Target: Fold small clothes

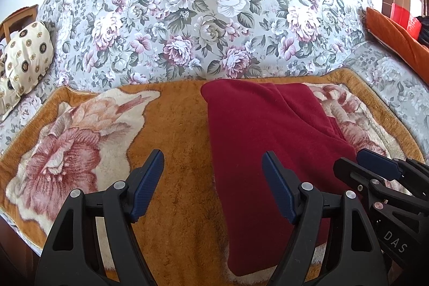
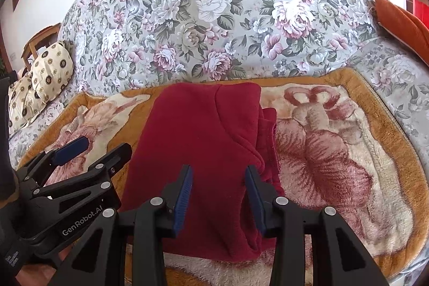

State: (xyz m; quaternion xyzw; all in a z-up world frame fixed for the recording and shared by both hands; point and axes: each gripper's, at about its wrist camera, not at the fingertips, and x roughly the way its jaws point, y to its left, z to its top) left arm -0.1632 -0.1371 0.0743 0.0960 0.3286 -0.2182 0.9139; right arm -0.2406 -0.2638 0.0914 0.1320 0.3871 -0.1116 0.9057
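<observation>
While both grippers hang just above the near edge of the blanket [image 1: 182, 152], neither is grasping anything: the left gripper [image 1: 213, 165] is spread wide over bare orange pile, with one finger over the garment's left edge, and the right gripper [image 2: 218, 180] has its jaws apart over the cloth, nothing pinched. The red fleece garment [image 2: 203, 141] lies on the blanket, running from the near edge to the far one, already doubled over into a long narrow stack with layered edges along its right side. Looks mostly folded to me, maybe one more crosswise fold left. Further back is the flowery sofa back [image 1: 209, 4], patterned cushions [image 1: 26, 52] at the left end, an orange cushion [image 2: 402, 23] at the right, then white wall.
</observation>
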